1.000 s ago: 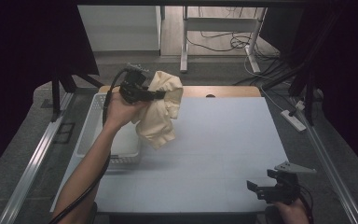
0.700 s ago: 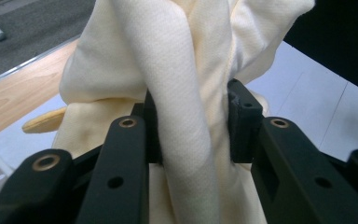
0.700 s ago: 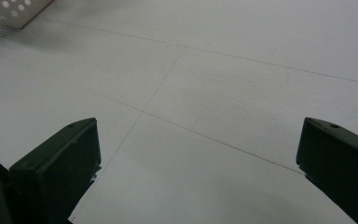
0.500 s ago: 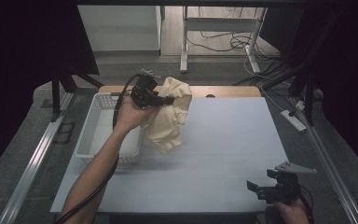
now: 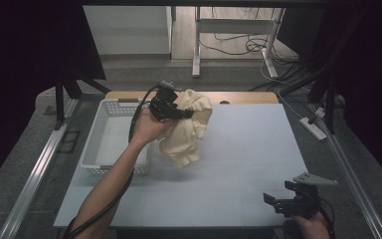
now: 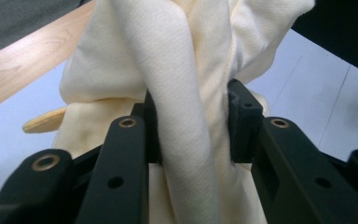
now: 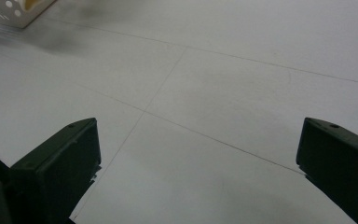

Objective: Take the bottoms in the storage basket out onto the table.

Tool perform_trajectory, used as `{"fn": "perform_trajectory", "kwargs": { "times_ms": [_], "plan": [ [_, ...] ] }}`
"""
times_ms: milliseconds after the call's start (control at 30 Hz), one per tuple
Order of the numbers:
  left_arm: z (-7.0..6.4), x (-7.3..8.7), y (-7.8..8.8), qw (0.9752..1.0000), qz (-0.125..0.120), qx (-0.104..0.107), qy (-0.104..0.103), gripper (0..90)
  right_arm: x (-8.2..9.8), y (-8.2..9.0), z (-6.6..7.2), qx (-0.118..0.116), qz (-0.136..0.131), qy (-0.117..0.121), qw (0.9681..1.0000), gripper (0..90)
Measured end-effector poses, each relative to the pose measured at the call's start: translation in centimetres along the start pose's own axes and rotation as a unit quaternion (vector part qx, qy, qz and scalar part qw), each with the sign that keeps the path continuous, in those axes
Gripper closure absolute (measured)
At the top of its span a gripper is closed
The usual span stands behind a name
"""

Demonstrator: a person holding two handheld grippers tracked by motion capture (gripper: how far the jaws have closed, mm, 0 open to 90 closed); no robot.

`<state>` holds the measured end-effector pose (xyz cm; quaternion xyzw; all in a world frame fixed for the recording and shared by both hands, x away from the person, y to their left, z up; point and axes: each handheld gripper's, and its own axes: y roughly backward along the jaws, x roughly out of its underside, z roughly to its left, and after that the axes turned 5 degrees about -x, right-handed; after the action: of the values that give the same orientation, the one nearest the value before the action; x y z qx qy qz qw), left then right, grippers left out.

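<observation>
You are holding the cream cloth (image 5: pixel 186 130) clamped in your left gripper (image 5: pixel 183 113) jaws above the bench (image 5: pixel 248 149), spreading not begun; right gripper (image 5: pixel 292 201) jaws are standing apart

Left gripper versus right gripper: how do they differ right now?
The left gripper is shut on the cream cloth; the right gripper is open with nothing between its jaws. The left is raised over the far side of the table beside the white basket; the right sits low at the near right edge. Both have black jaws.
</observation>
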<state>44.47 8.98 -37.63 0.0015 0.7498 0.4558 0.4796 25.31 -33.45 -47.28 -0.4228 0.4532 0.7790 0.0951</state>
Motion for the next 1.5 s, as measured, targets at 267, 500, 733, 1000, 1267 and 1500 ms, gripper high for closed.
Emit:
{"fn": "perform_trajectory", "kwargs": {
  "times_ms": [267,500,733,1000,1267,1500],
  "plan": [
    [-0.4,0.3,-1.2,1.0,0.006,0.006,-0.001,65.8,0.0,0.0,0.0,0.0,0.0,0.0,1.0,0.0],
    [-0.7,0.6,-2.1,0.9999,0.013,0.009,-0.003,65.8,0.0,0.0,0.0,0.0,0.0,0.001,1.0,0.0],
    [-0.9,0.9,-3.3,0.9998,0.019,0.009,-0.002,65.6,0.0,0.0,0.0,-0.001,0.0,0.001,1.0,0.0],
    [-1.0,1.2,-4.3,0.9997,0.023,0.007,-0.003,65.5,0.0,0.0,0.0,-0.001,0.0,0.002,1.0,0.0],
    [-1.1,1.6,-5.5,0.9995,0.03,-0.004,-0.006,65.2,0.0,0.0,0.0,-0.001,0.001,0.001,1.0,0.0],
    [-0.9,1.8,-6.3,0.9993,0.036,-0.001,0.0,64.9,0.0,-0.1,0.1,-0.005,0.004,0.004,1.0,0.0]
  ]
}}
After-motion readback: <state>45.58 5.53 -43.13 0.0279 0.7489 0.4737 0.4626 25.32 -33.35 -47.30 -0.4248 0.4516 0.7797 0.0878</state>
